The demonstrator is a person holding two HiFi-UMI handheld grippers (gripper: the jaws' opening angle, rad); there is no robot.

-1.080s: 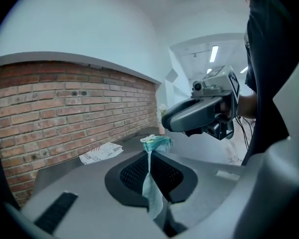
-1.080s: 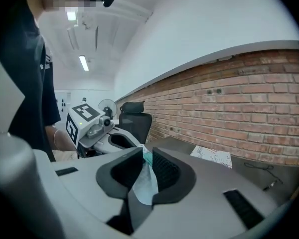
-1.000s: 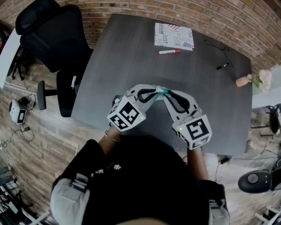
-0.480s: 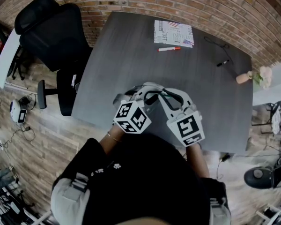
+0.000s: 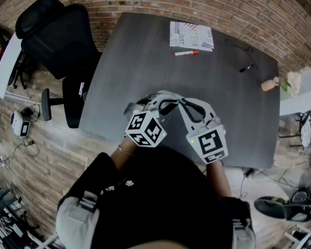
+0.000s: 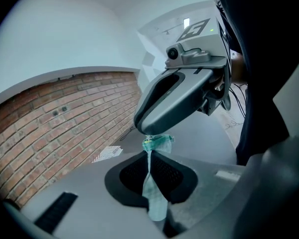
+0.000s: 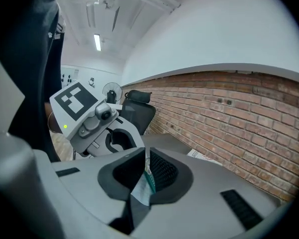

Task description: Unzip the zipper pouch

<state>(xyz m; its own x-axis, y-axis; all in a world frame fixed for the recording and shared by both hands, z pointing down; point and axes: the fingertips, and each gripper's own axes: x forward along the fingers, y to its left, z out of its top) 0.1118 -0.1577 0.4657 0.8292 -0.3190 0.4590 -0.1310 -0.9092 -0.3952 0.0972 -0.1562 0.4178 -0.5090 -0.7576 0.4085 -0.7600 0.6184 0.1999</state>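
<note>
You held the teal zipper pouch (image 6: 154, 205) up over the worktop (image 5: 145, 51). Left hand-held gripper (image 6: 150, 172) clamped one end as a brace. Right hand-held gripper (image 7: 148, 168) had just been closing, narrow, pinching the other end, probably the zipper end.

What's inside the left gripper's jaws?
A thin teal zipper pouch, clamped by the left gripper. Its far end is covered by the right gripper, whose jaws have just been closing on it.
</note>
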